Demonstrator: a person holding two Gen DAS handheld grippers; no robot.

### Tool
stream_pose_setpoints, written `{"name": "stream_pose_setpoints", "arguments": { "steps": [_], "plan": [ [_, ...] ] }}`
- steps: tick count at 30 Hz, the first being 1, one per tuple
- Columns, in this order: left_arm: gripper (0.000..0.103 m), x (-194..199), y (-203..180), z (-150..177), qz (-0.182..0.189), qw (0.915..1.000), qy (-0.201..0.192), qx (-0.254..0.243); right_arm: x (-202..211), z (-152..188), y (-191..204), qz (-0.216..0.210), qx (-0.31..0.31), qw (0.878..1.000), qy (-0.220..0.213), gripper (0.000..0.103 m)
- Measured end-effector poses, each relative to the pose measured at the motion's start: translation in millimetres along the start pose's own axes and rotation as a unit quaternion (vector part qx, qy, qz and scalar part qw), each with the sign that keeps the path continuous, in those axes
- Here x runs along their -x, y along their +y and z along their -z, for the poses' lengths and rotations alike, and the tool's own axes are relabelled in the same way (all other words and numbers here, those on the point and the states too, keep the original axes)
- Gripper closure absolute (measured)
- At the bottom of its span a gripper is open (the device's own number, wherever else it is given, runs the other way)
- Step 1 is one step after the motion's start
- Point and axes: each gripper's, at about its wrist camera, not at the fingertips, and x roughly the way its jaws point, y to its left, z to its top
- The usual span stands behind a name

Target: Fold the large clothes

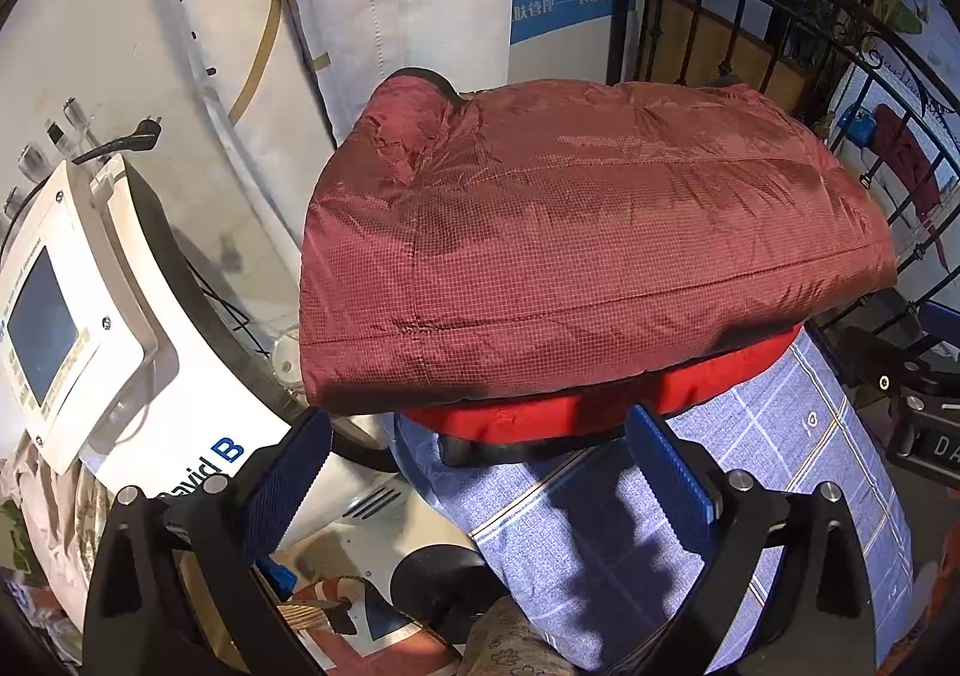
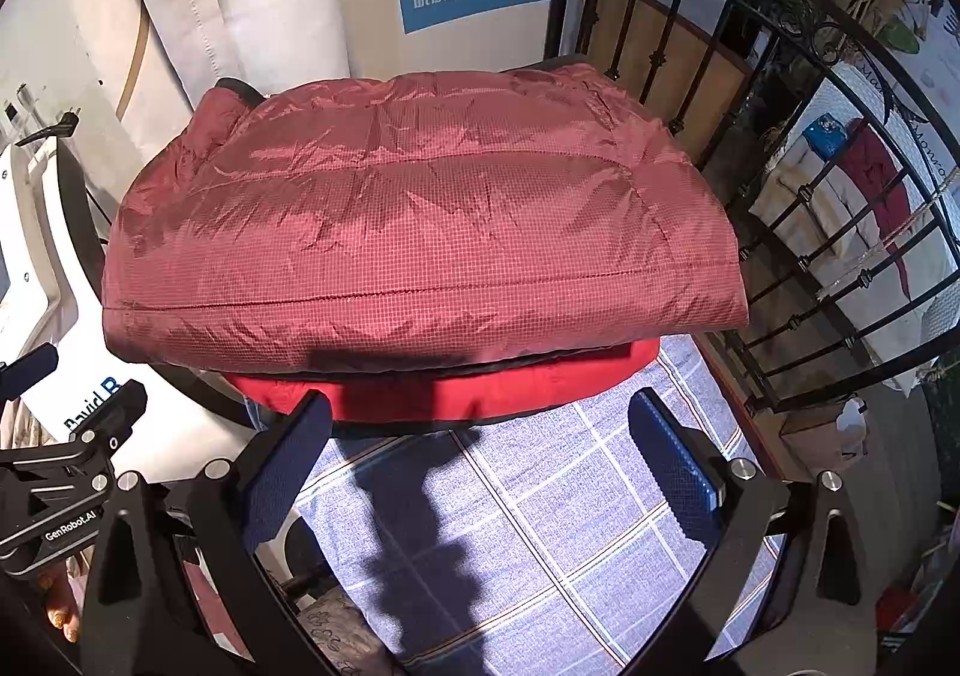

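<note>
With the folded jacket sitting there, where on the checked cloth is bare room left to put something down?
The free patch is the near strip of the blue checked cloth, bordered by the folded dark red jacket ahead and the black iron railing on the right. Both the left gripper and right gripper hang open over it. The far half is taken by the jacket.
</note>
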Motion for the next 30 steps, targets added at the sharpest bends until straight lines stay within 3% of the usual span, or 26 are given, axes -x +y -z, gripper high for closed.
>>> {"name": "stream_pose_setpoints", "arguments": {
  "steps": [18,30],
  "plan": [
    [0.006,-0.6,-0.4,4.3,-0.017,0.9998,-0.005,-0.006,-2.7,0.0,1.1,0.001,-0.001,1.000,0.002,0.005],
    [0.006,0.9,2.1,4.1,-0.007,1.0000,-0.004,-0.002,-3.6,0.0,1.6,0.002,-0.002,1.000,0.003,0.005]
  ]
}}
